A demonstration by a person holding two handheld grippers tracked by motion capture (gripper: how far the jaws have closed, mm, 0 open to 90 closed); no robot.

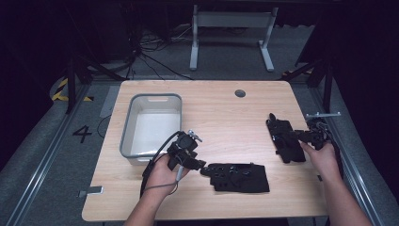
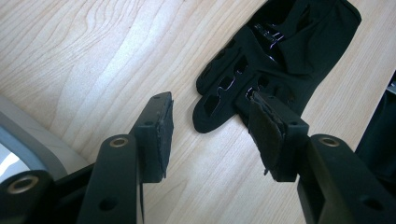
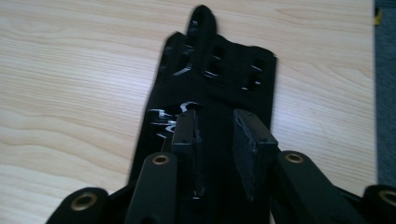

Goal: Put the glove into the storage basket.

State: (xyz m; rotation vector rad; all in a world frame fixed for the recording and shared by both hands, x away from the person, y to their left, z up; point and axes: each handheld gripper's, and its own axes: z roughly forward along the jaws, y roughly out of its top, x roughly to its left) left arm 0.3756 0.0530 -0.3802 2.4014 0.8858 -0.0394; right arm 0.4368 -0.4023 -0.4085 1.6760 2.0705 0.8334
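**Two black gloves on the table, a gripper at each**

A grey plastic tub point(image 1: 151, 127) is seen toward the left edge of the wooden table point(image 1: 221, 108), its white bottom bare. Just right of the tub's near corner, the left gripper point(image 1: 201, 165) is held low over the wood, near the front edge. Its jaws are spread, and bare wood is seen between the pads in the left gripper view; the fingertips of the near glove point(image 2: 275, 51) lie just beyond the right pad, not pinched. This glove point(image 1: 239, 177) is laid flat near the front edge, its fingers pointed at the left gripper. Well apart, by the right edge, the far glove point(image 1: 284, 140) is laid with its fingers pointed toward the back edge. The right gripper point(image 1: 301, 136) is brought over its cuff end. In the right gripper view, its jaws are parted over the glove point(image 3: 219, 74); whether the pads press the fabric cannot be told.
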